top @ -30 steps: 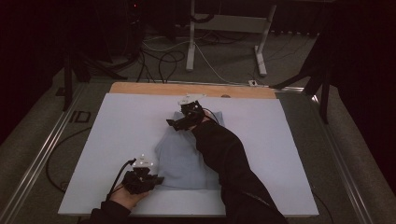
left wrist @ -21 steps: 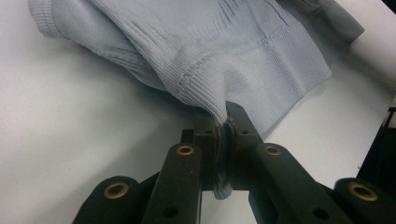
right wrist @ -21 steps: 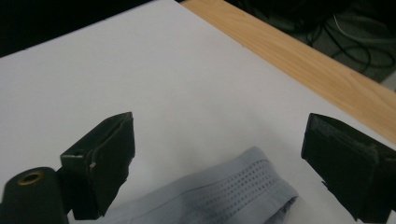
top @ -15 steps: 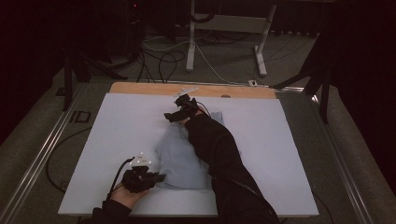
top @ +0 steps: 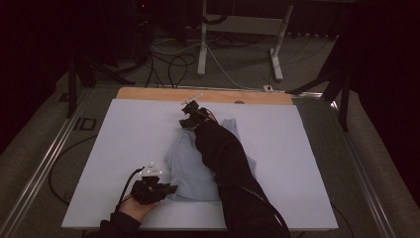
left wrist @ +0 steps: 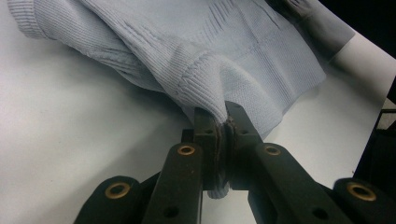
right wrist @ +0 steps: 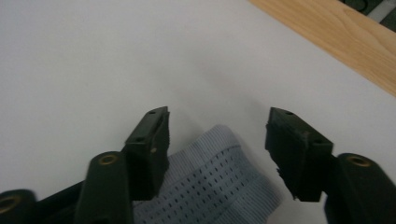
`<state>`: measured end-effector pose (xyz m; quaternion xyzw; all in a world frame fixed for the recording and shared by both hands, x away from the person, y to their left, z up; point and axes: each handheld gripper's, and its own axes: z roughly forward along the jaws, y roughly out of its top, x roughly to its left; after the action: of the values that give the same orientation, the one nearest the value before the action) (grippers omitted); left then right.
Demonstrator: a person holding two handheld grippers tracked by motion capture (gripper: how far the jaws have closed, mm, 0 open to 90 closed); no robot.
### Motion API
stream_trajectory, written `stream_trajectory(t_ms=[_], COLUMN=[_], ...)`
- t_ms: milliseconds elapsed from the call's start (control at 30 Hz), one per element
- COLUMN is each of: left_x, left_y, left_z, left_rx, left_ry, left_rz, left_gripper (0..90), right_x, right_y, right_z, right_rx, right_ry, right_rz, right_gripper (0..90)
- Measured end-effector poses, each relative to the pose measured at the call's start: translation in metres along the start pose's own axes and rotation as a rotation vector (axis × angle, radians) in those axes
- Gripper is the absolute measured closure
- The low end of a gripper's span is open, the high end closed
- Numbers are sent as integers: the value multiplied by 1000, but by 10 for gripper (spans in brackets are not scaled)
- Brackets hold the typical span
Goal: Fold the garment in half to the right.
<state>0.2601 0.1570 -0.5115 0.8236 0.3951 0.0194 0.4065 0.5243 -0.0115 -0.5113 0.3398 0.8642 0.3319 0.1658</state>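
A pale blue sweater [top: 198, 163] lies crumpled near the middle of the white table [top: 124, 134]. The left gripper [top: 168, 188] sits at the sweater's 7 o'clock corner, its 2 jaws pinched tight on a ribbed fold of the knit [left wrist: 210, 88]. The right gripper [top: 185, 119] is at the sweater's 12 o'clock end, jaws spread wide just above a ribbed edge [right wrist: 219, 186], holding nothing. A wooden strip [top: 208, 95] borders the far side.
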Motion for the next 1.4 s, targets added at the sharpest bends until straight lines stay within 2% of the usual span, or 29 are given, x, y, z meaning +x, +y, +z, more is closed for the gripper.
stream_trajectory(t_ms=[100,333,467,600,833,1033,1400], left_x=[0,0,1,0,1,0,-7], left_y=[0,0,0,0,0,1,10], left_z=[0,0,1,1,0,0,-4], left_rx=[0,-2,-1,1,-1,-3,-28], left_ry=[0,-2,-7,-8,-11,-13,-22], left_rz=[-2,-1,-7,-8,-12,-11,6], left_gripper=[859,860,860,860,860,861,862], right_x=[2,2,1,2,4,1,-5], right_y=[1,-1,-1,0,2,7,19], right_z=[3,8,9,9,6,-3,-30], right_rx=[37,82,89,97,100,89,18], right_ry=[3,5,11,15,6,2,4], right_rz=[-18,-55,-47,-63,-87,-90,-87], right_gripper=[471,592,663,745,827,846,848])
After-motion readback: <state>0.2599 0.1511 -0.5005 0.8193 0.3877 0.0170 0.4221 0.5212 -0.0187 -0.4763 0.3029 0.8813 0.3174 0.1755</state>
